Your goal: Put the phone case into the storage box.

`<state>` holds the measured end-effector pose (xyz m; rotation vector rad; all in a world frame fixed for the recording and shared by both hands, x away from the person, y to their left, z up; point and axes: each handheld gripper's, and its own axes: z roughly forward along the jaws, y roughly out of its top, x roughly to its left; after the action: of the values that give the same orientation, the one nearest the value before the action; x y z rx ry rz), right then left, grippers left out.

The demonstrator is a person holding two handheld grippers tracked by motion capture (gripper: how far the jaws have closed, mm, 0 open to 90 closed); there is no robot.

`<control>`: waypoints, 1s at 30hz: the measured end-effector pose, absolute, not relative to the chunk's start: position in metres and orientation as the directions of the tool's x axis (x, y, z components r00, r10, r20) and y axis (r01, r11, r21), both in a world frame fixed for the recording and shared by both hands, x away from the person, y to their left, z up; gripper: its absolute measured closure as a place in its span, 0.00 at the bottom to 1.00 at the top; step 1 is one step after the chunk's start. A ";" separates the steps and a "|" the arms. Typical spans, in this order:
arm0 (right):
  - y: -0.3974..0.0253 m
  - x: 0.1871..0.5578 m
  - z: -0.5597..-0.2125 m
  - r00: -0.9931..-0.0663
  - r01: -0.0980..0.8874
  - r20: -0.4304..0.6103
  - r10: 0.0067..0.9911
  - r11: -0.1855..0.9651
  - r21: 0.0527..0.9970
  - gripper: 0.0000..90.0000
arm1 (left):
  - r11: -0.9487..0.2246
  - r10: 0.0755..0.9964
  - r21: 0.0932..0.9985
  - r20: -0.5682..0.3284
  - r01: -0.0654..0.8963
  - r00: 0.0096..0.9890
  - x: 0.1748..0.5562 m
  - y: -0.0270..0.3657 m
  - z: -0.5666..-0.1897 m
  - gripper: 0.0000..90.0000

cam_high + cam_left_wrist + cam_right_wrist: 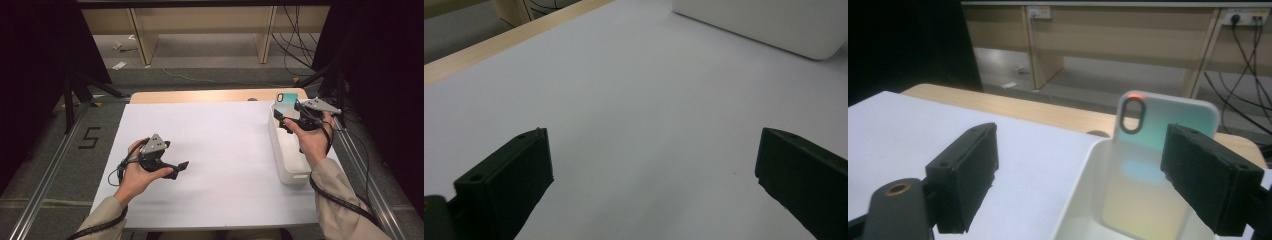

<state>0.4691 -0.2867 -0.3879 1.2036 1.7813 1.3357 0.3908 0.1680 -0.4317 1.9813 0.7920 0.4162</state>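
Black jaws spread wide over the white table cover (634,100), a white bin (769,25) beyond.

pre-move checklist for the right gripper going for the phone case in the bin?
1. Right gripper open: ok, its fingers stand wide apart.
2. Phone case reachable: ok, it stands upright against the far end of the white bin, top edge above the rim.
3. Fingers straddle the case: not ok, the case sits in front of the right-hand finger, not centred between them.
4. Contact with the case: cannot tell, though the high view shows the gripper just short of it.
5. Left gripper out of the way: ok, open, over the white sheet, well apart from the bin.
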 end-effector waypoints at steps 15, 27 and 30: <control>-0.281 0.444 -0.383 -0.460 0.268 0.038 0.887 0.098 0.959 0.19 | -0.348 0.685 0.864 -0.031 0.364 0.728 0.391 0.171 -0.431 0.01; -0.279 0.426 -0.380 -0.499 0.260 0.056 0.865 0.088 0.962 0.20 | -0.345 0.685 0.865 -0.034 0.365 0.728 0.392 0.171 -0.430 0.01; -0.278 0.421 -0.379 -0.510 0.256 0.062 0.858 0.082 0.963 0.21 | -0.341 0.689 0.866 -0.035 0.365 0.724 0.392 0.172 -0.430 0.01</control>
<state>0.4212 -0.2777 -0.3789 1.0974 1.8274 1.4488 0.3919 0.1718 -0.4297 1.9613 0.8064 0.4209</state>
